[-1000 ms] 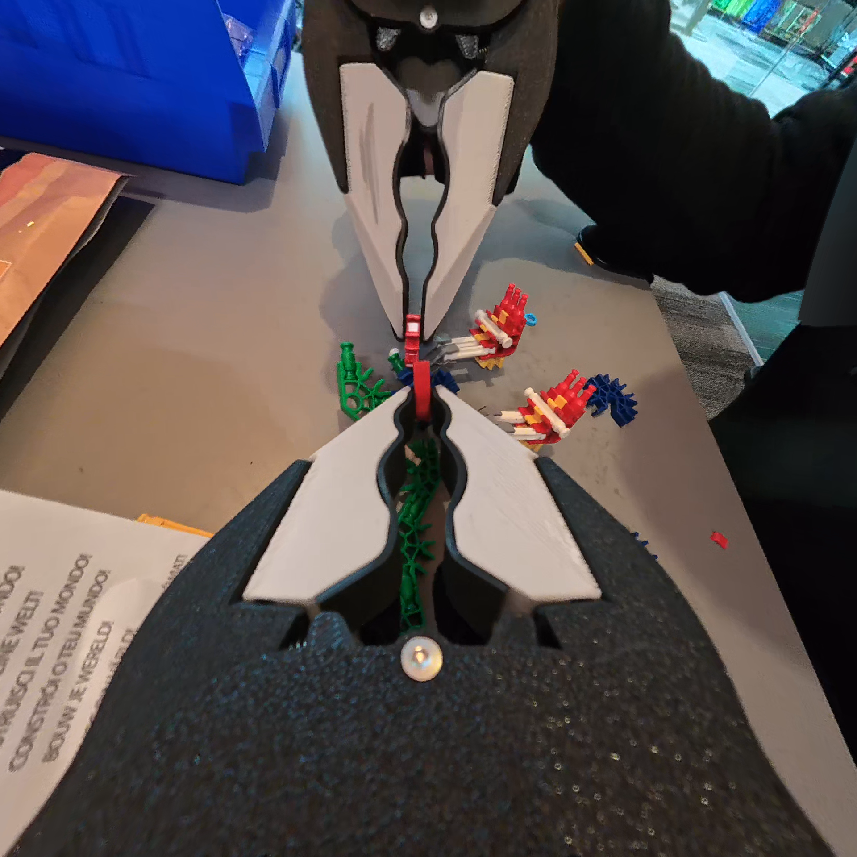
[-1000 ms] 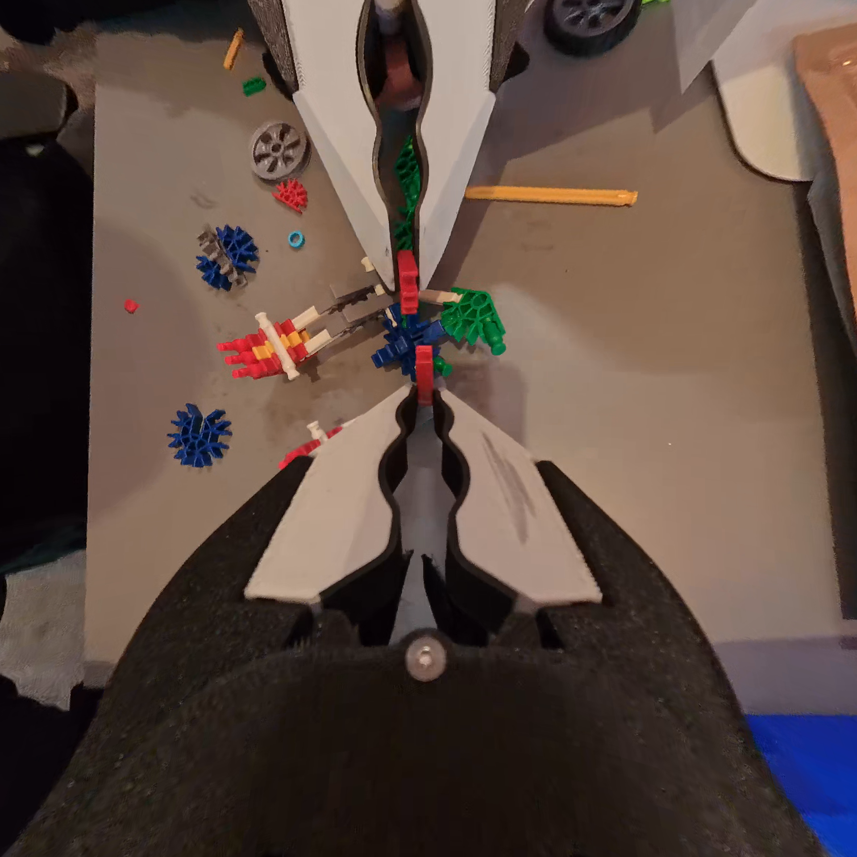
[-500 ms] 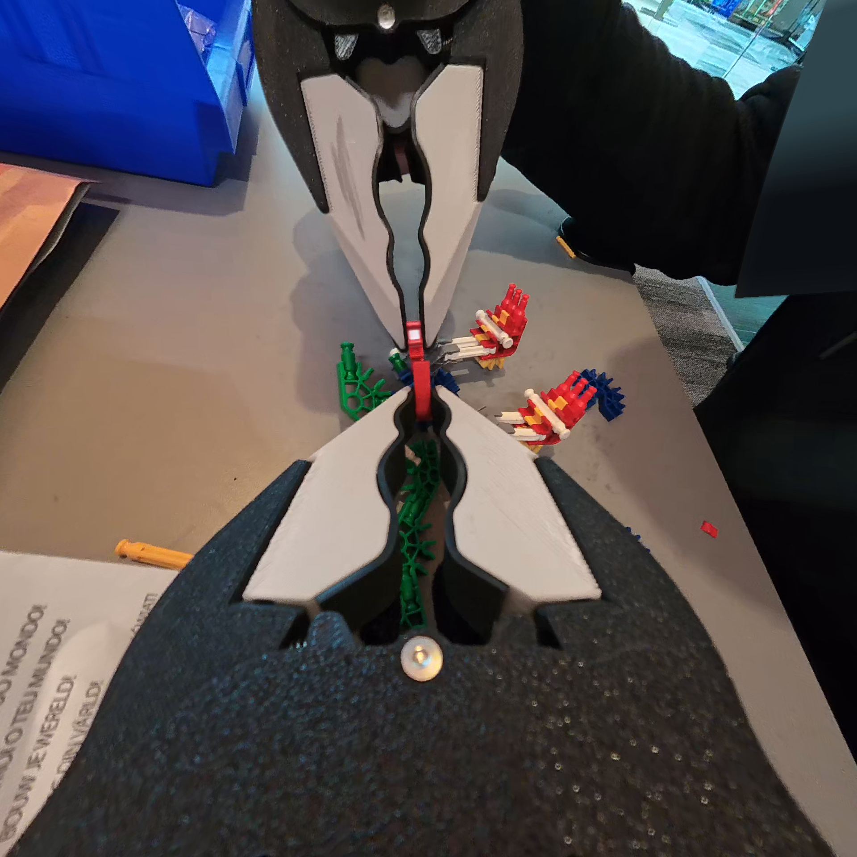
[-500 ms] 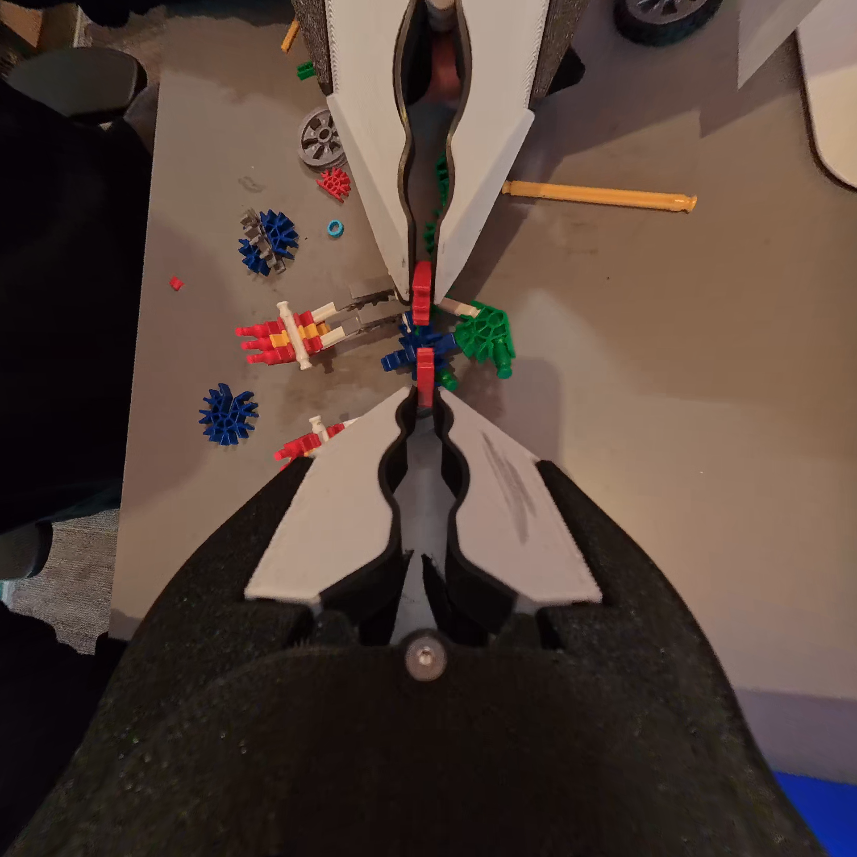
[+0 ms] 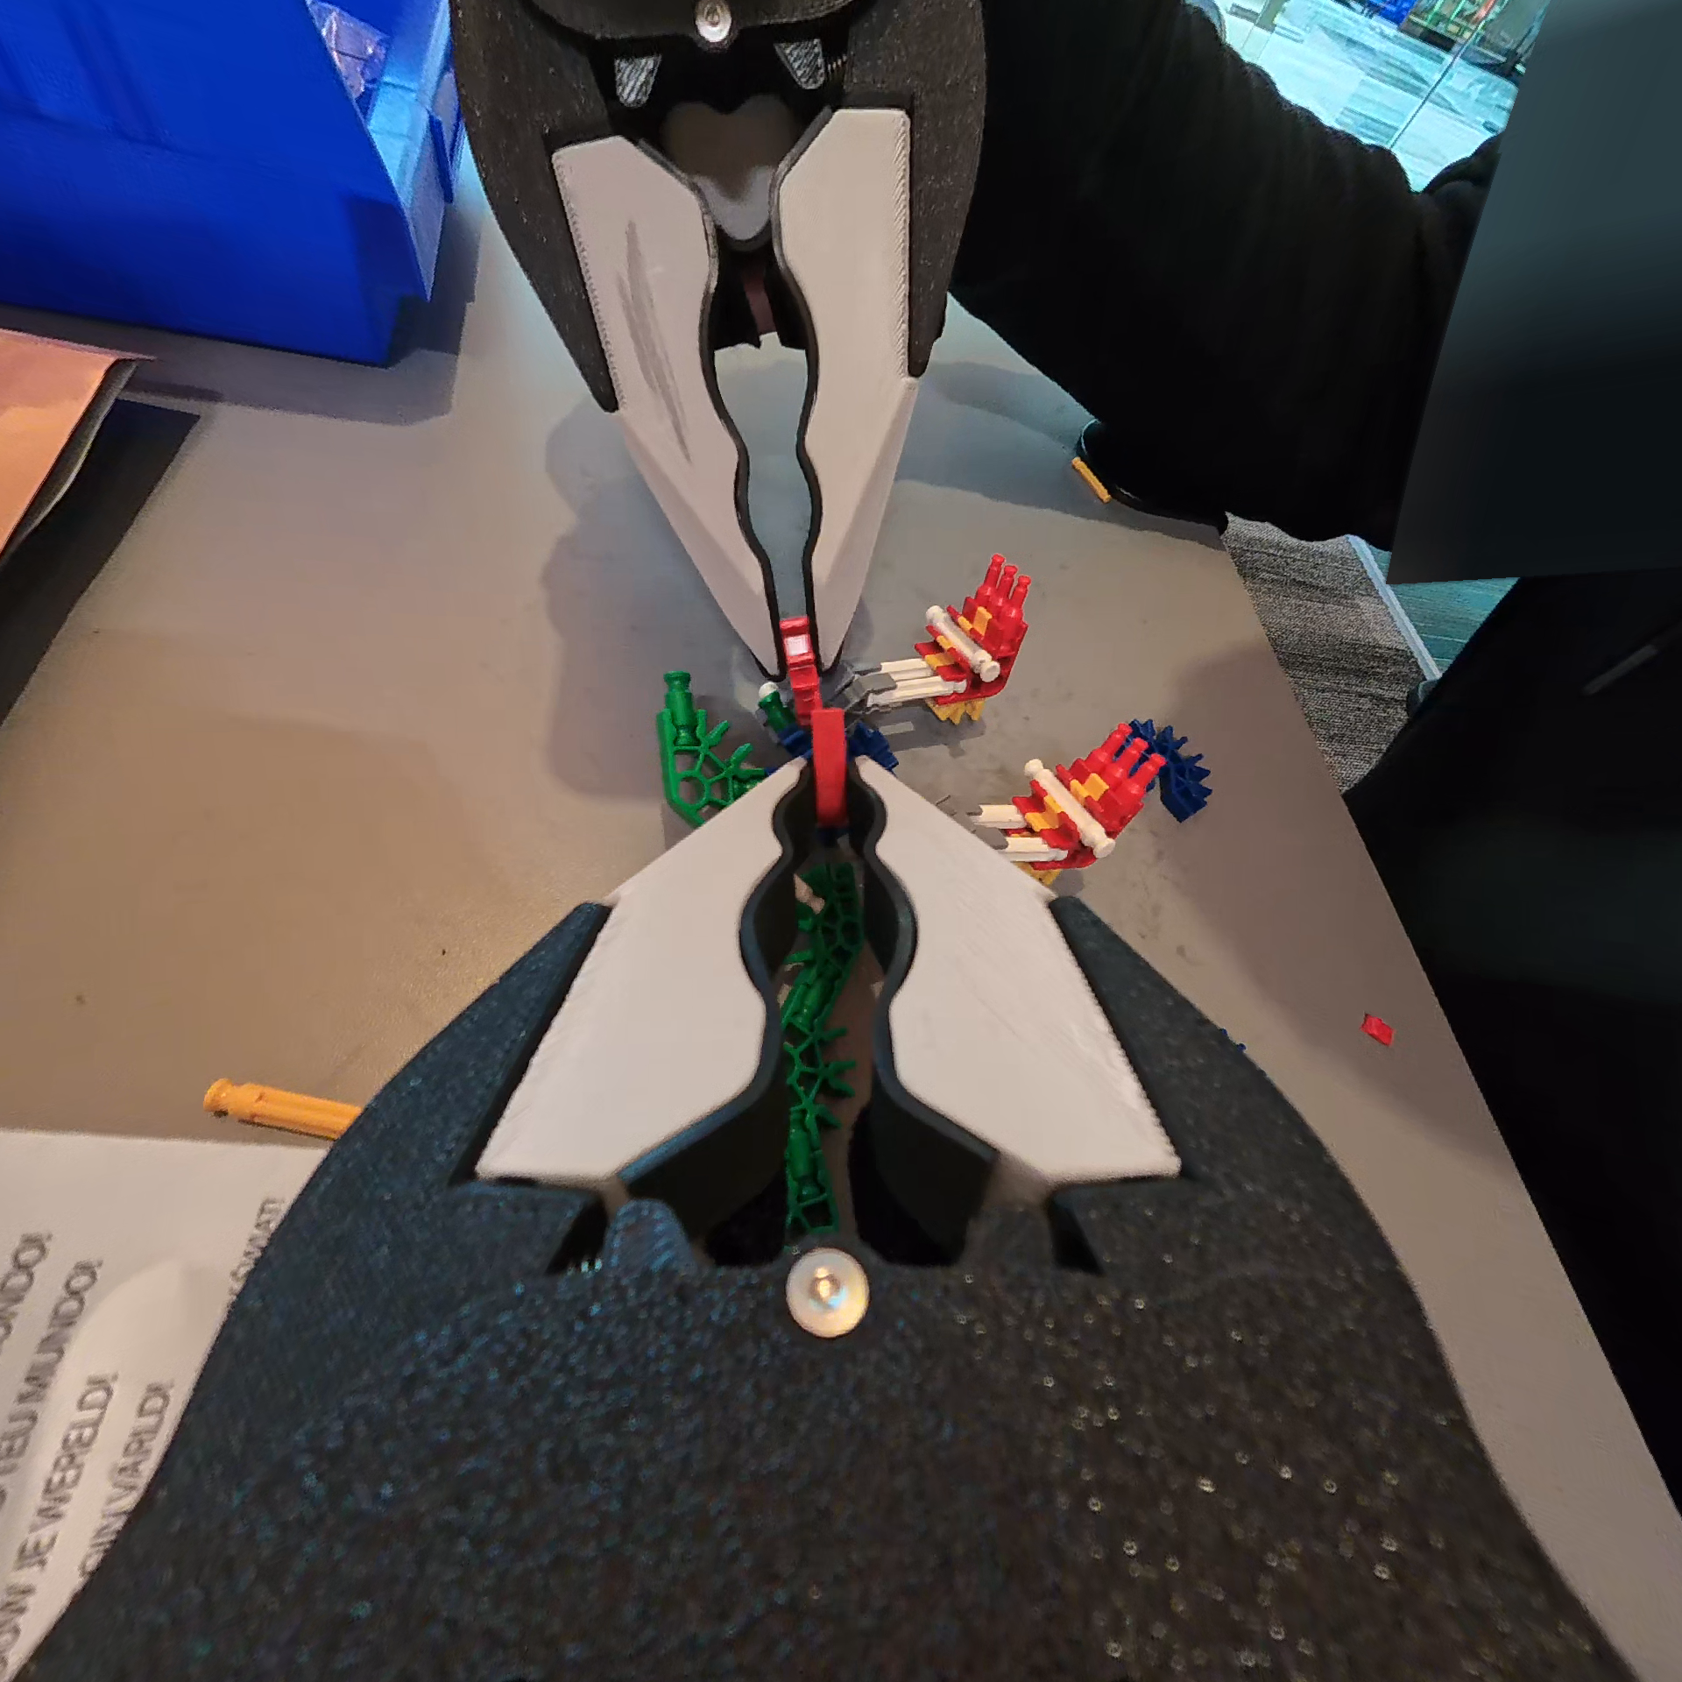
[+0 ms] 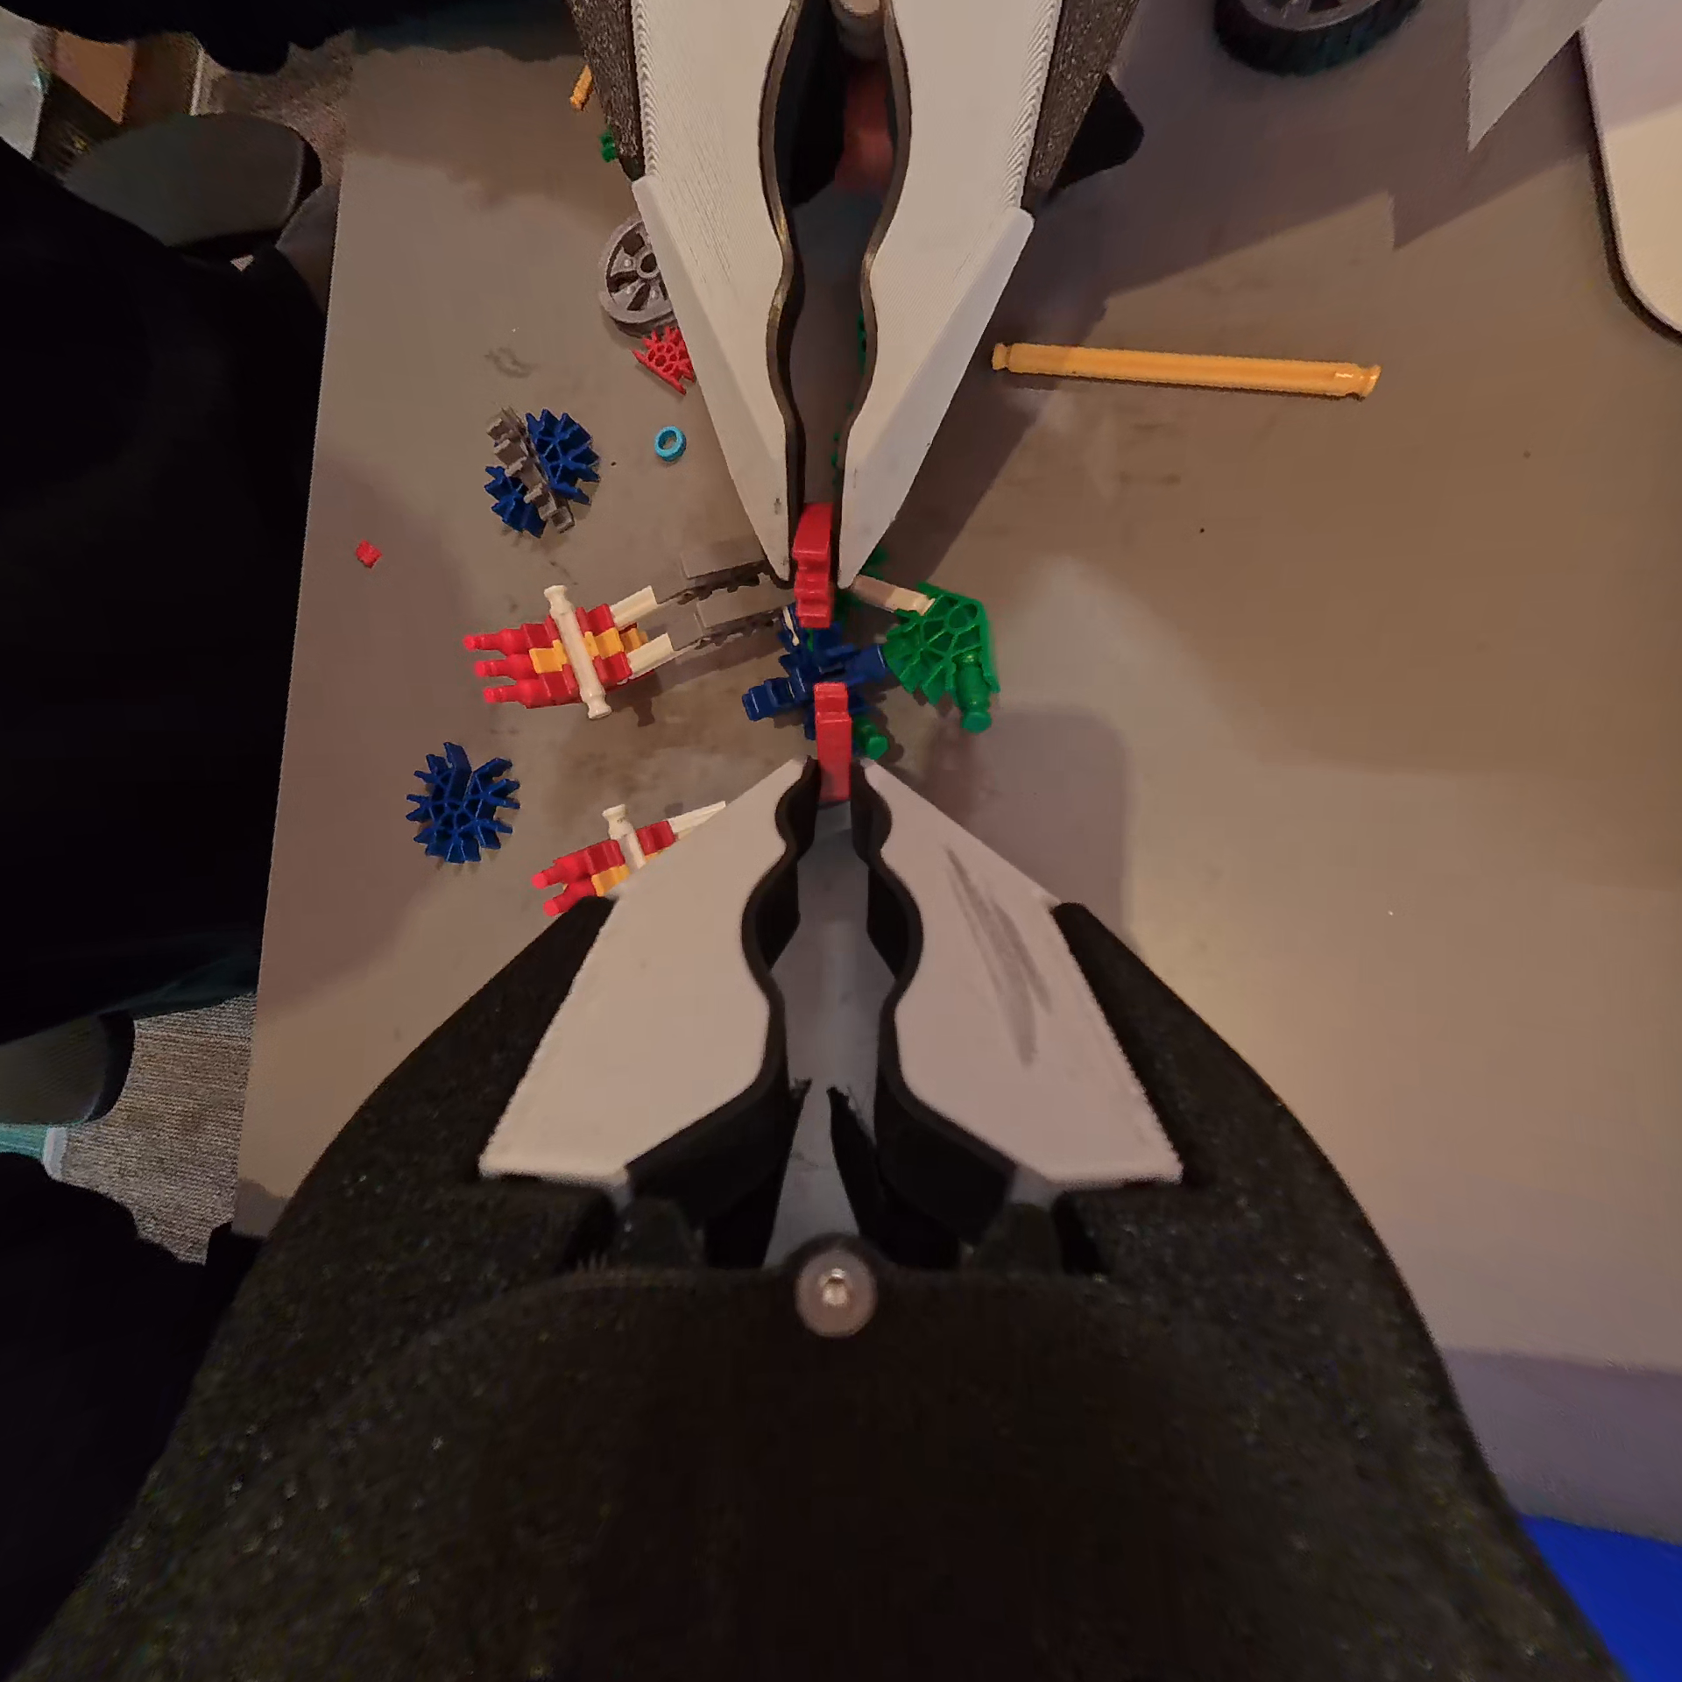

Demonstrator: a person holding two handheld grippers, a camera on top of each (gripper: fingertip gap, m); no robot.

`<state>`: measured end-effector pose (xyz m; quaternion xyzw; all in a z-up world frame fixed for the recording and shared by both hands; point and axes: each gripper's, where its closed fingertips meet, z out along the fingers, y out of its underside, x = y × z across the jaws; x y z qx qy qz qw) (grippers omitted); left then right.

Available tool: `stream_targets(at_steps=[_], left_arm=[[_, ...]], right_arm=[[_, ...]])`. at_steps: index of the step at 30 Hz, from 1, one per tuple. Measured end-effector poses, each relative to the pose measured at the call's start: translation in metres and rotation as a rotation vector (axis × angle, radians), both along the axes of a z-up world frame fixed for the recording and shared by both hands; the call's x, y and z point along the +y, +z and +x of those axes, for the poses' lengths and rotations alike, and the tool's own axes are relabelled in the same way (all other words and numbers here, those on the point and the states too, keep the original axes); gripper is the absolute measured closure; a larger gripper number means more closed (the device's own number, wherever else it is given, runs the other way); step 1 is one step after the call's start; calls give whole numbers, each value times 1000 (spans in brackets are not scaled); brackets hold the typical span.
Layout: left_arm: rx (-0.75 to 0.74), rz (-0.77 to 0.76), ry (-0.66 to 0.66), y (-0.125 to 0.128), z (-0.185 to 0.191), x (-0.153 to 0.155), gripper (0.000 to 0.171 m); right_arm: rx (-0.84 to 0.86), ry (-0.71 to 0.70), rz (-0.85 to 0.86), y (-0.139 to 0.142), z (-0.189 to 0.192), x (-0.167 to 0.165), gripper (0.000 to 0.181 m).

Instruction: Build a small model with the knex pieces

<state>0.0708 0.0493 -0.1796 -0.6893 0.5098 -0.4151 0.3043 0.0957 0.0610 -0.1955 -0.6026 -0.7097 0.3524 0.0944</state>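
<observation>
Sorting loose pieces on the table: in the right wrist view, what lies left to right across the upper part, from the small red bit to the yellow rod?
Small red bit → blue-and-grey connector cluster → grey wheel hub → light blue ring → left gripper → yellow rod.

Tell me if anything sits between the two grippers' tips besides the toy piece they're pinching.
Nothing separate does. The left gripper and right gripper each clamp a red connector on opposite ends of one blue-and-green construction-toy assembly. That assembly alone spans the gap; loose pieces lie beside it on the grey table.
</observation>
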Motion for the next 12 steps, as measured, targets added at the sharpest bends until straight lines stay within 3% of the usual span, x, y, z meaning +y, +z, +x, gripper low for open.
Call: stream_targets(at_steps=[3, 6, 12], left_arm=[[14, 29, 12, 2, 1, 3, 164], [11, 43, 24, 12, 6, 5, 138], [171, 54, 10, -13, 15, 1, 138]], right_arm=[[2, -5, -4, -2, 0, 1, 176], [-3, -10, -12, -5, -1, 2, 176], [8, -9, -23, -5, -3, -1, 175]])
